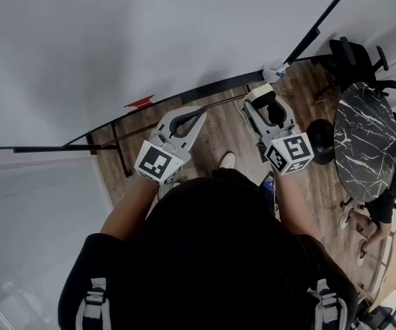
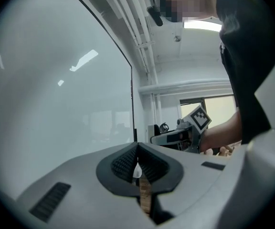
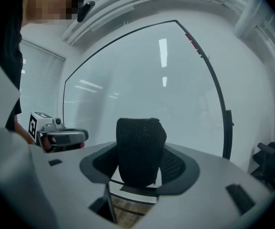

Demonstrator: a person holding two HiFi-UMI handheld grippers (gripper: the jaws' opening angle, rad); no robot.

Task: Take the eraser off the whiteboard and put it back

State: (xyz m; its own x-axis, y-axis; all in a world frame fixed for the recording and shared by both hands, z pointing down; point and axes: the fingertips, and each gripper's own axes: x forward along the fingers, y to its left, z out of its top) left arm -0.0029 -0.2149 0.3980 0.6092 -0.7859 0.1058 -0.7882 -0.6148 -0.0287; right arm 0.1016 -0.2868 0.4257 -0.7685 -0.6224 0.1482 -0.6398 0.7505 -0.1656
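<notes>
The whiteboard [image 1: 150,40] fills the upper part of the head view, and both grippers are held up in front of it. A black felt eraser [image 3: 138,142] stands upright between the pads of my right gripper [image 3: 140,168], which is shut on it, clear of the whiteboard [image 3: 152,80]. In the head view that right gripper [image 1: 262,96] is at centre right. My left gripper [image 1: 198,114] is beside it on the left, shut with nothing held. Its closed pads [image 2: 149,165] meet in the left gripper view, where the right gripper [image 2: 175,136] shows further off beside the whiteboard [image 2: 56,104].
A round black marble table [image 1: 365,139] and a black office chair [image 1: 356,57] stand at the right on the wood floor. A red object [image 1: 139,102] and a small white-and-blue object [image 1: 275,71] sit along the board's lower edge. Another person's legs [image 1: 370,225] show by the table.
</notes>
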